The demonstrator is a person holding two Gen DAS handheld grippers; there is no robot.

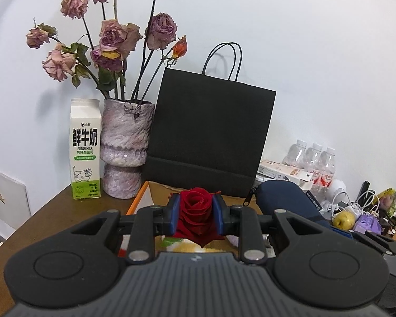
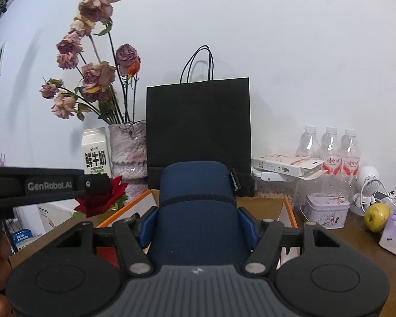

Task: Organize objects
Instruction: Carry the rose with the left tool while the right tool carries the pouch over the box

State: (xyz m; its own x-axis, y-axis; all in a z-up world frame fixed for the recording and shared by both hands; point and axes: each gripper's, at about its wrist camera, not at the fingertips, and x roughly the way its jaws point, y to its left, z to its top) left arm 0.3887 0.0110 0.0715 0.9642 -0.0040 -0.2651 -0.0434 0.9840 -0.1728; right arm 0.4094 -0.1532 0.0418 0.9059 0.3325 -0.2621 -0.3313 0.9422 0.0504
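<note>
My left gripper (image 1: 195,211) is shut on a red rose (image 1: 196,212), held above an open cardboard box with an orange edge (image 1: 137,198). The rose also shows in the right wrist view (image 2: 103,198), with the left gripper (image 2: 97,185) on it. My right gripper (image 2: 196,227) is shut on a dark blue zippered pouch (image 2: 198,206), held over the same box (image 2: 264,203). The pouch shows in the left wrist view (image 1: 285,198) to the right of the rose.
A black paper bag (image 1: 211,134) stands behind the box. A mottled vase of dried roses (image 1: 125,145) and a milk carton (image 1: 85,148) stand to its left. Water bottles (image 2: 330,148), a lavender tin (image 2: 326,210), a yellow-green apple (image 2: 377,212) and cables lie to the right.
</note>
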